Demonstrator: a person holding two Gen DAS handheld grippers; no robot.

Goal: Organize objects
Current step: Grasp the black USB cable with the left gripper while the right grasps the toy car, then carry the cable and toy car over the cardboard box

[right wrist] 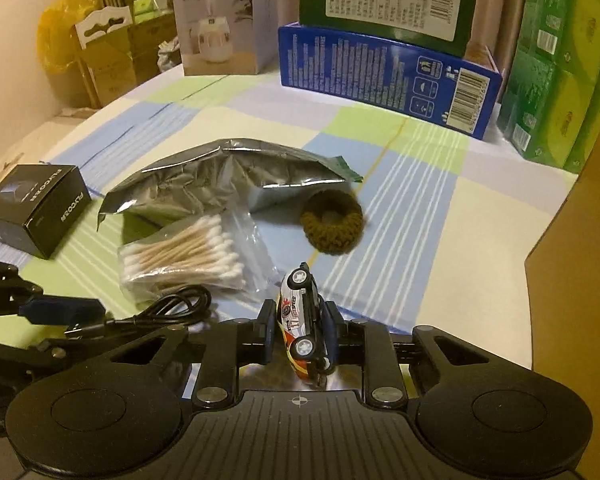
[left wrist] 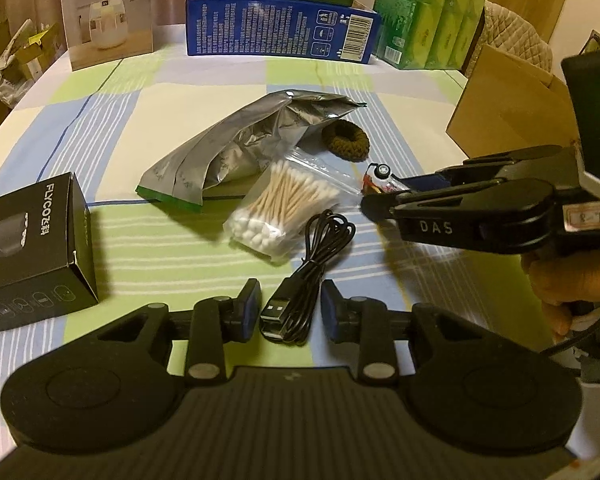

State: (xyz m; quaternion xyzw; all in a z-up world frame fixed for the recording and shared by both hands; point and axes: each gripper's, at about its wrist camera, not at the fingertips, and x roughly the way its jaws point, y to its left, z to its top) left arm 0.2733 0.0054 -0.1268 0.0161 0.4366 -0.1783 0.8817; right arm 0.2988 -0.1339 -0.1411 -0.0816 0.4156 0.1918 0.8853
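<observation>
My right gripper (right wrist: 300,330) is shut on a small white and orange toy car (right wrist: 302,320), held on its side above the table; it also shows in the left wrist view (left wrist: 380,178). My left gripper (left wrist: 290,306) is open around the USB plug of a black cable (left wrist: 300,280) lying on the table, the plug apart from both pads. A bag of cotton swabs (left wrist: 276,210), a silver foil pouch (left wrist: 228,152) and a brown hair scrunchie (left wrist: 346,140) lie in the middle.
A black FLYCO box (left wrist: 32,244) lies at the left. A humidifier box (left wrist: 108,8), a blue box (left wrist: 280,28) with a green box on it and green tissue packs (left wrist: 432,20) stand at the back. A cardboard box (left wrist: 508,108) stands at the right.
</observation>
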